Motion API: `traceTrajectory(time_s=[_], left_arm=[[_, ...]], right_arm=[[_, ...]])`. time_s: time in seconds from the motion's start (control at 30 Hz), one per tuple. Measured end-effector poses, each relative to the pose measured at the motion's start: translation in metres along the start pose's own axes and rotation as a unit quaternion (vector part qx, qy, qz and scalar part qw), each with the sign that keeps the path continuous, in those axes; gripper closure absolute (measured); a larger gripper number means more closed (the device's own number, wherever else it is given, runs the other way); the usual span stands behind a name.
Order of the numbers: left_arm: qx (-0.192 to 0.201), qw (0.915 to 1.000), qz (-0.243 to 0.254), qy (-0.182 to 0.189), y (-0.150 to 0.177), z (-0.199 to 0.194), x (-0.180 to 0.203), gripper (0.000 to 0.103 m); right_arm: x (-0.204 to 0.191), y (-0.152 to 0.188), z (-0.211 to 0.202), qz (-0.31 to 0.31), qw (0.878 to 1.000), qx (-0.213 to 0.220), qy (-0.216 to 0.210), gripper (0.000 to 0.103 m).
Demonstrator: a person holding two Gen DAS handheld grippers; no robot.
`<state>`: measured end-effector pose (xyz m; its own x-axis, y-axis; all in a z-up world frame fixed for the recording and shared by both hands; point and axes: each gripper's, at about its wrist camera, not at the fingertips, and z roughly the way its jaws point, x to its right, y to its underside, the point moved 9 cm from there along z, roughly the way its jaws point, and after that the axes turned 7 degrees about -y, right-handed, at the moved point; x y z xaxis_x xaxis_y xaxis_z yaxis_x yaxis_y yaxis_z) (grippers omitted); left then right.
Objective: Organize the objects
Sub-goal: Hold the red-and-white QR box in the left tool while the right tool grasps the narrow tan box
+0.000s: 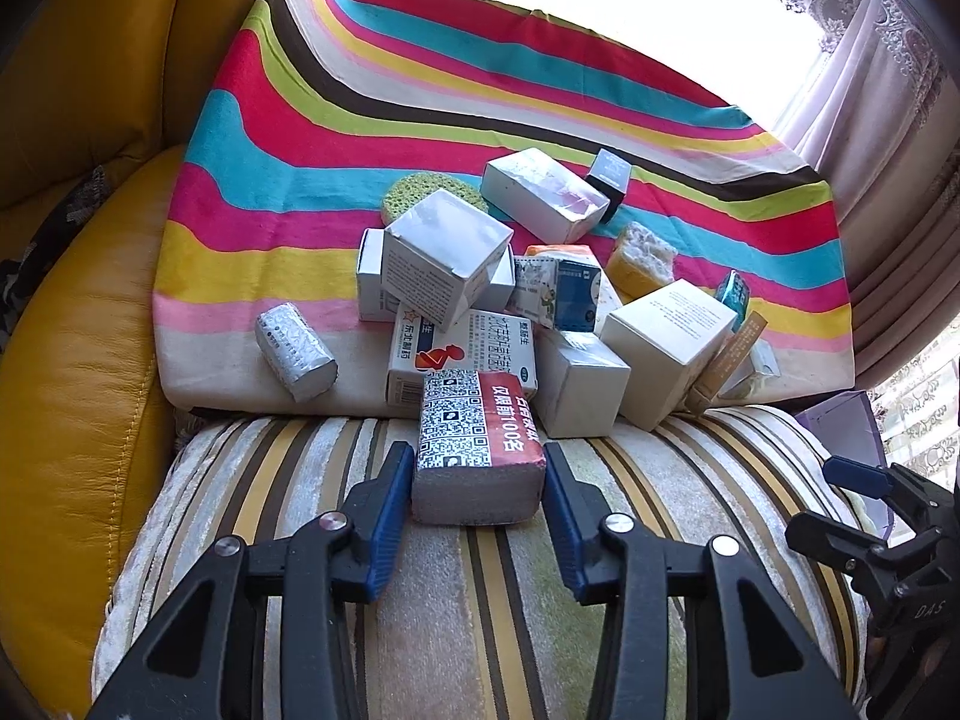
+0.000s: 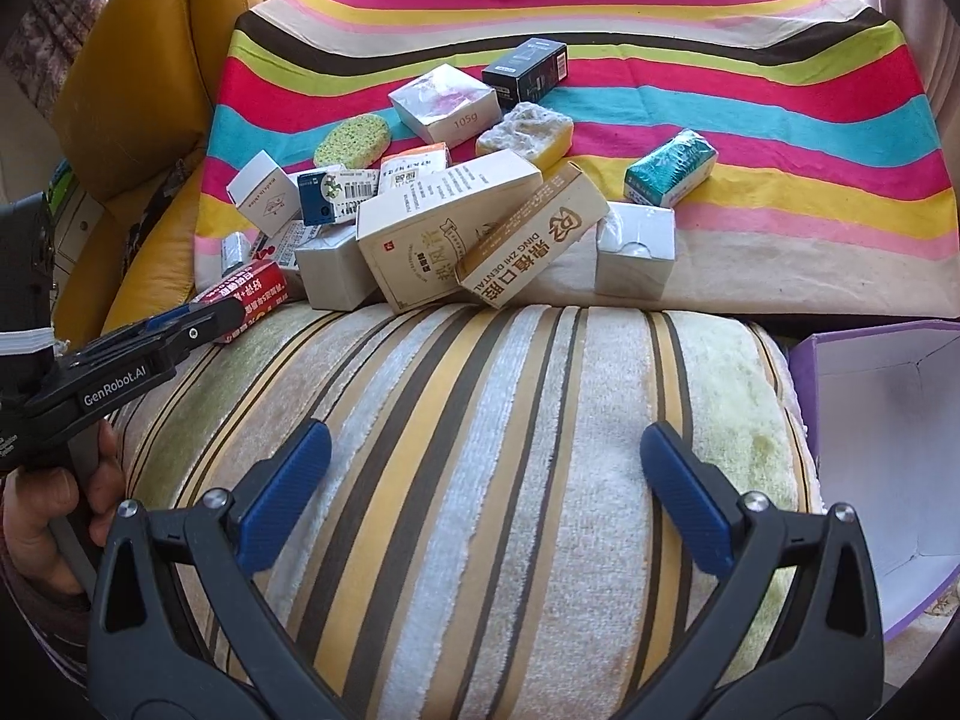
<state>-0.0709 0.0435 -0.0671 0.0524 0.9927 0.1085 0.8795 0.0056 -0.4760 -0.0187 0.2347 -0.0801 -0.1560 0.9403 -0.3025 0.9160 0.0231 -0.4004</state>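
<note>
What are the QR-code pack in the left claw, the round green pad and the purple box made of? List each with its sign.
QR-code pack: probably soft tissues in glossy printed film; rounded corners, shiny wrap.
Round green pad: looks like sponge; pitted, matte surface.
Purple box: seemingly cardboard; flat creased walls, plain white inside.

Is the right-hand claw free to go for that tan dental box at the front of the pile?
Probably yes. The right gripper is open and empty, the tan dental box lies on top at the pile's near edge, and only bare striped cushion lies between.
</note>
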Motion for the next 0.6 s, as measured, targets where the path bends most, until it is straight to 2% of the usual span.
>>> traceTrajectory(time_s=[0.1,0.2,0.37,0.5,0.6], left_arm=[[0.003,1.0000,0.001,0.000,-0.001,-0.001,0.001,0.059],[0.003,1.0000,0.001,0.001,0.000,-0.002,0.001,0.059],[0.004,1.0000,0.000,0.001,-0.001,-0.002,0.000,0.059],[0.005,1.0000,-0.001,0.004,-0.001,-0.002,0.000,0.059],[0.005,1.0000,-0.002,0.005,-0.001,-0.002,0.000,0.059]], right_arm=[[0.005,-0.010,0.000,-0.005,1.000,-0.007,-0.002,0.000],[0.017,-0.025,-0.001,0.045,0.999,0.020,-0.023,0.000],[0.029,-0.043,0.010,0.164,0.980,0.034,-0.104,0.000],[0.034,-0.055,0.020,0.202,0.971,0.046,-0.122,0.001],[0.030,-0.062,0.029,0.208,0.968,0.045,-0.135,0.005]])
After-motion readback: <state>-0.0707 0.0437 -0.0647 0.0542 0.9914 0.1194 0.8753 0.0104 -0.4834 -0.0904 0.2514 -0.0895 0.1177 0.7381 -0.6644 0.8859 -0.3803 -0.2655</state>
